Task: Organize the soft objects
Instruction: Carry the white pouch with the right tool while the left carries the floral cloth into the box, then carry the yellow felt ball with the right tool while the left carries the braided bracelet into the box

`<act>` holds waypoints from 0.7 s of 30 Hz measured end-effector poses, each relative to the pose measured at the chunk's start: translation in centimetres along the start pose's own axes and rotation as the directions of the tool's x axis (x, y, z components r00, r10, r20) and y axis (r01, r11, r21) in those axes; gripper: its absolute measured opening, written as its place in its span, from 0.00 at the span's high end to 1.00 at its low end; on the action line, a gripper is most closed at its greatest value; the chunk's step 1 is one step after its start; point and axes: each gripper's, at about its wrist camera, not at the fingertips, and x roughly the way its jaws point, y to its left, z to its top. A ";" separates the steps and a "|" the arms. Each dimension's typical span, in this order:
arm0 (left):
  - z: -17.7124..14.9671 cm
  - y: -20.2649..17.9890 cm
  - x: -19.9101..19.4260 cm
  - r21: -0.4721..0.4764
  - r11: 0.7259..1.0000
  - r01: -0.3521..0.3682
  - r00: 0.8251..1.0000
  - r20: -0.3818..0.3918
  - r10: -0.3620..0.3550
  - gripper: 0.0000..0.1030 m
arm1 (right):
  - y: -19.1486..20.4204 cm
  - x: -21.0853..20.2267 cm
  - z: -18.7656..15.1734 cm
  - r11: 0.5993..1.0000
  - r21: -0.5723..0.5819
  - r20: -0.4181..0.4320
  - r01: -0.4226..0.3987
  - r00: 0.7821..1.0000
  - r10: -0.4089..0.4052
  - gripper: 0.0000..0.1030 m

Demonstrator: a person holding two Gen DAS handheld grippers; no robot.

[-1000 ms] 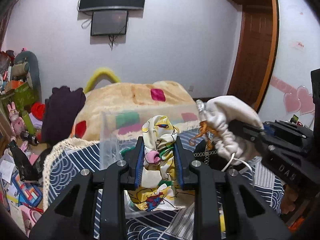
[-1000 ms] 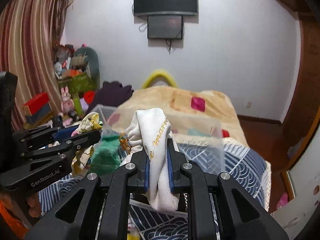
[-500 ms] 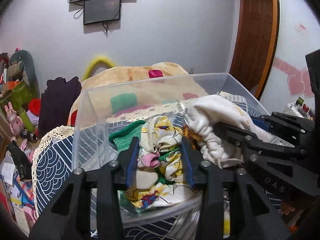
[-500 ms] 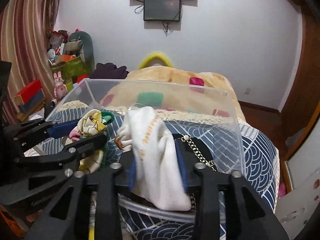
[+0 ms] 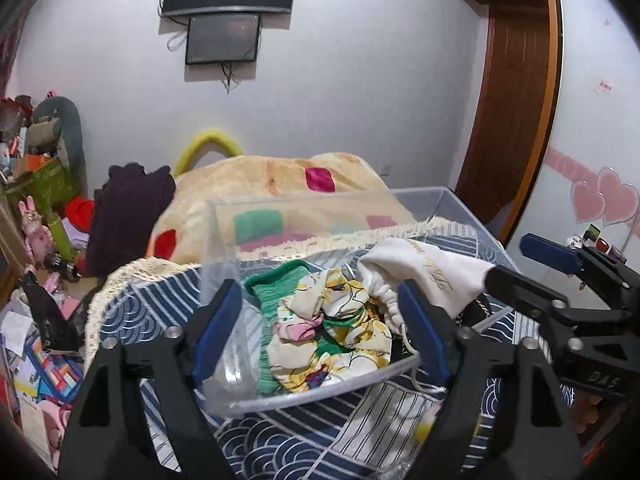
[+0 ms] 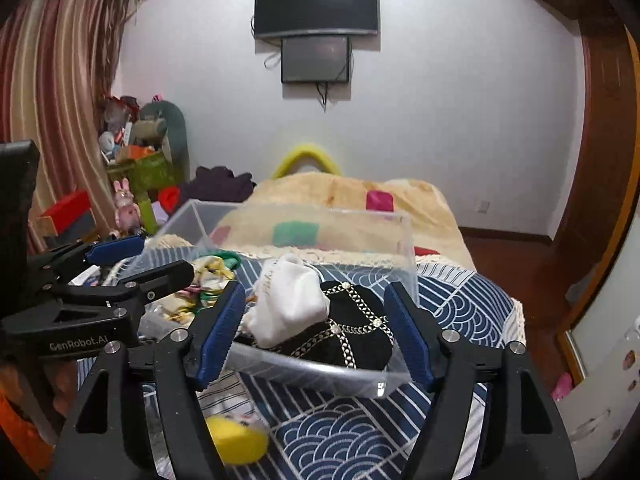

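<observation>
A clear plastic bin (image 5: 320,390) (image 6: 320,372) stands on the blue patterned bedcover. In it lie a yellow floral cloth (image 5: 332,340) (image 6: 208,272), a green knit piece (image 5: 266,308), a white drawstring pouch (image 5: 424,276) (image 6: 290,300) and a black bag with gold chain trim (image 6: 352,332). My left gripper (image 5: 320,332) is open and empty just in front of the floral cloth. My right gripper (image 6: 316,328) is open and empty in front of the pouch and black bag. Each gripper shows in the other's view.
A yellow soft item (image 6: 236,442) lies on the bedcover near the bin's front. A beige blanket (image 5: 276,184) and a dark garment (image 5: 128,212) lie behind the bin. Toys and boxes (image 5: 36,216) crowd the left side. A wooden door (image 5: 508,120) is at right.
Both grippers have opened. The floral cloth and the white pouch have dropped into the bin, and both grippers have pulled back a little.
</observation>
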 end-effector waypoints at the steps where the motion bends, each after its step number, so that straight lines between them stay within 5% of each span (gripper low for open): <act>1: 0.0 0.0 -0.7 0.002 1.000 -0.007 1.000 0.013 0.007 0.10 | 0.2 -0.4 0.0 1.000 -0.001 0.010 -0.001 1.000 0.001 0.30; 10: -2.0 0.8 -4.8 0.012 0.999 -0.034 0.999 0.036 0.034 0.02 | 1.4 -2.2 -1.3 1.000 -0.015 0.032 -0.014 0.999 0.014 0.26; 21: -8.6 2.3 -5.3 0.063 0.994 -0.084 0.994 -0.070 0.089 0.02 | 2.2 0.5 -5.0 0.998 0.008 -0.095 -0.055 0.994 0.055 0.26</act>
